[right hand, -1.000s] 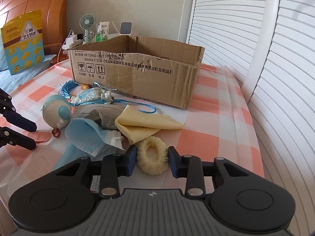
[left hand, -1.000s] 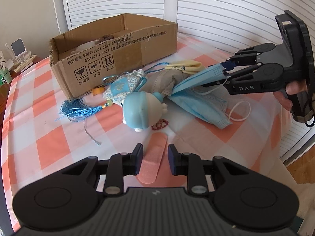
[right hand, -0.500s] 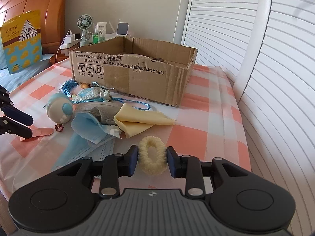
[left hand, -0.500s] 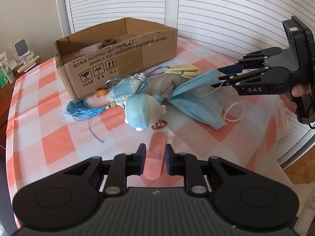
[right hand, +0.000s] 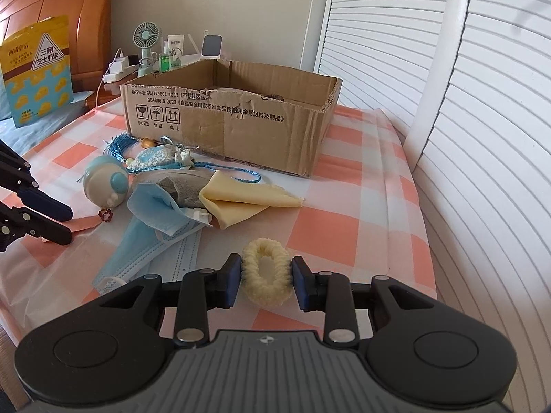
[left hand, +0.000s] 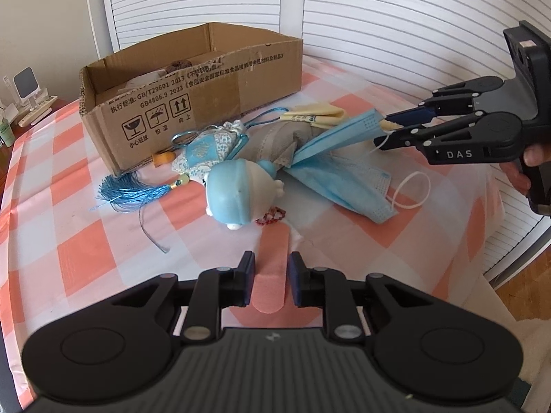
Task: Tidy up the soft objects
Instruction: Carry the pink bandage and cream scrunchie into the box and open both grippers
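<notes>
left gripper (left hand: 269, 277) jaws pinched, right gripper (right hand: 266, 280) jaws pinched

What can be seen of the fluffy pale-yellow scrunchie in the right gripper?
The fluffy pale-yellow scrunchie is a soft, fuzzy, yarn-like ring squeezed into an oval with an open centre. It sits between the blue-padded fingers of the right gripper, both pads pressing its sides. It appears lifted over the orange-and-white checked tablecloth, apart from the folded yellow cloth beyond it. In the left wrist view only a sliver shows.
</notes>
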Available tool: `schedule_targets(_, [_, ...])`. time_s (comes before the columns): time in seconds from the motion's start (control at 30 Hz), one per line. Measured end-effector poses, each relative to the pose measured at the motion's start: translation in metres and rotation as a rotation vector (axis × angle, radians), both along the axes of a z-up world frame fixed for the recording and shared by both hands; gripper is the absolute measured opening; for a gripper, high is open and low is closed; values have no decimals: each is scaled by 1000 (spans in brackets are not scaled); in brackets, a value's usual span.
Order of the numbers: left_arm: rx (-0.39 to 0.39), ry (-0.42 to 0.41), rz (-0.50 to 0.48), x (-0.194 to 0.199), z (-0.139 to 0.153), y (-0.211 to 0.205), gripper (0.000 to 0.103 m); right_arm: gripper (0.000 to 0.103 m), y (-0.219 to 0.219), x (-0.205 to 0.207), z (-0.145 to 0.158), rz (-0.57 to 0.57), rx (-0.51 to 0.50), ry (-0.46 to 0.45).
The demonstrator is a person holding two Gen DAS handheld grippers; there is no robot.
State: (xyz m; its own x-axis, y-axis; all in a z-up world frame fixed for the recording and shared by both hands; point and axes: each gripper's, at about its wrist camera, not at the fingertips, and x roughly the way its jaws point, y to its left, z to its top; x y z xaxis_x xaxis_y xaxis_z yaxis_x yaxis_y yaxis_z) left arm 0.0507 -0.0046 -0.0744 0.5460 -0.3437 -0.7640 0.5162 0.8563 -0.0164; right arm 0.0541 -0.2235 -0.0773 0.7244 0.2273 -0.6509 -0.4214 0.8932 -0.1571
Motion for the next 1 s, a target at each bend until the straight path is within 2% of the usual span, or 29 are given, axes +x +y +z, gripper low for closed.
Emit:
schedule_targets(0.2, [-3,-8,-5,-4,8,0,17,37,-2,-1,3,-1,0,-5])
schedule_targets(0.43, [-5,-33,-34,-15,31,1,17,36,-3,-7,13,8,-17,-20])
schedule_targets(0.6, [-35,-38,-27,-12,50,8,17,37,-4,-11,28,28,-24,-39])
schedule_targets(0.83, [-59,-111,7,15,85,12,17,36,0,-8,56,72,-21,-89])
schedule_targets(1.0, [-45,-179,34,57,110,9,17,36,9,5,73,104,-21,-120])
